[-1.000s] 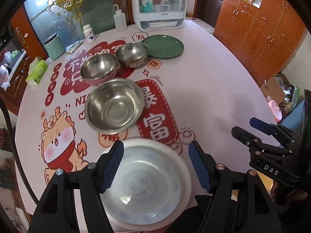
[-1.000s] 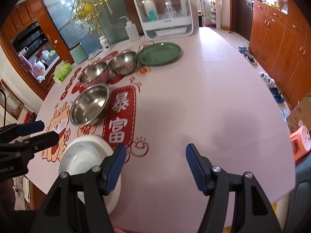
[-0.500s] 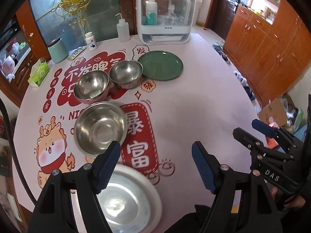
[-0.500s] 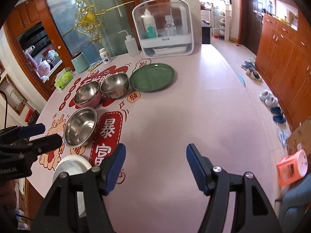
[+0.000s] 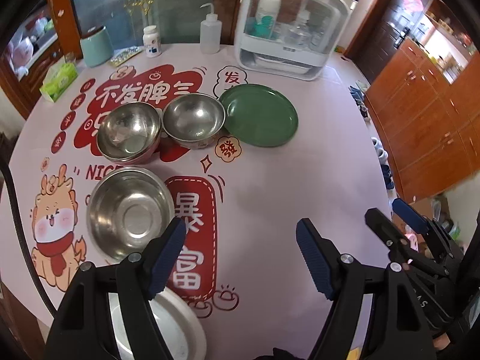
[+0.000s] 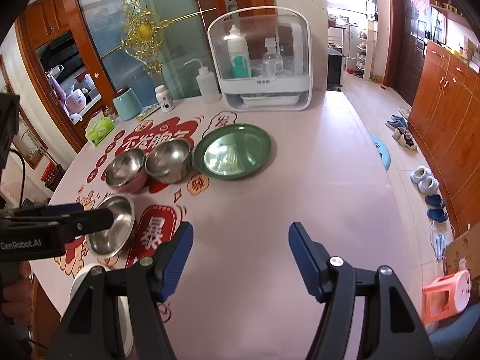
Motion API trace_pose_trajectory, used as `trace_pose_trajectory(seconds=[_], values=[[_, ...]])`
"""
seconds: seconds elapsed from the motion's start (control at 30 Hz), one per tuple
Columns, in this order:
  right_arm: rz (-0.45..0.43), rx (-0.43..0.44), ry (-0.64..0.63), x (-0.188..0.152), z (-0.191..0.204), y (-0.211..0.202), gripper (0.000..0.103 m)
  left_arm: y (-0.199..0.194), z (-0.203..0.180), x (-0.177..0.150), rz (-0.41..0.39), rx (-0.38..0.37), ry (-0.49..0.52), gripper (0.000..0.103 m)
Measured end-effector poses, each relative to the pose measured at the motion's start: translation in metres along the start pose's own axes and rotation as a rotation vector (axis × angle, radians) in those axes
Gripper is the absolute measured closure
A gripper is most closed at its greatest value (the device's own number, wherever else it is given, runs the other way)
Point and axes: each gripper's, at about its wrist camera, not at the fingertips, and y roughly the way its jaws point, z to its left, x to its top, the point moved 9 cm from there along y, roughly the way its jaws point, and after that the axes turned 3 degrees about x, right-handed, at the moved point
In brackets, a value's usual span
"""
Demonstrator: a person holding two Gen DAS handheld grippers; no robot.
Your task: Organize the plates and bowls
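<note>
Evidently early in the sorting: nothing stacked yet, every dish lying single on the round table with the pink printed cloth (image 5: 300,180).

Toward the far edge, in a row: small steel bowl with a pink outer wall (image 5: 129,130), small plain steel bowl (image 5: 193,120) just beside it, then flat round green plate (image 5: 259,114) close against that bowl's right side; cannot tell whether touching. Nearer, toward the left edge: large shallow steel bowl (image 5: 130,214), apart from the rest. At the near edge, partly hidden behind the left finger: round white plate (image 5: 174,324).

Left gripper (image 5: 240,240): hovers over the near edge, jaws wide and just been opening, nothing between the pads, only cloth below. Large steel bowl just beyond its left finger, white plate beneath that same finger. Right gripper (image 6: 240,240): hangs above the bare near-right part of the table, jaws wide as well, empty, well apart from every dish.

Step in hand, as a judgement: the approach, with a first dish yet to be picked.

Next move probably calls for a choice of pairing: plate onto plate, or small bowls nested into one another. Needs a descent onto a rim with one pad inside and one outside, since thin steel and flat plates offer little else to pinch. Risk: smooth metal sliding on the cloth under a shallow bite.
</note>
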Motion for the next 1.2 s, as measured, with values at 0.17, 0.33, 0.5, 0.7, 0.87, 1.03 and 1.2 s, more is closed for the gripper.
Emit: trace_pose_trajectory(seconds=[0.17,0.33,0.5,0.7,0.87,1.03,1.2], values=[[-0.002,0.021,0.011,0.026,-0.012,0.018,0.037,0.018,-0.001,0.021,0.016,0.005,-0.043,0.028],[-0.011,0.045,0.029,0.051,-0.022,0.037,0.037,0.036,0.001,0.043,0.029,0.025,-0.095,0.028],[-0.019,0.067,0.047,0.07,-0.031,0.058,0.037,0.052,0.006,0.06,0.031,0.026,-0.137,0.028],[-0.014,0.096,0.081,0.08,-0.042,0.086,0.037,0.077,0.008,0.071,0.03,0.015,-0.181,0.028],[0.011,0.123,0.098,0.077,-0.047,0.116,0.037,0.097,0.004,0.08,-0.003,-0.013,-0.192,0.028],[0.022,0.144,0.115,0.068,-0.051,0.144,0.037,0.123,0.004,0.086,-0.027,-0.025,-0.218,0.028],[0.024,0.161,0.136,0.059,-0.057,0.171,0.037,0.149,0.002,0.088,-0.042,-0.039,-0.237,0.028]])
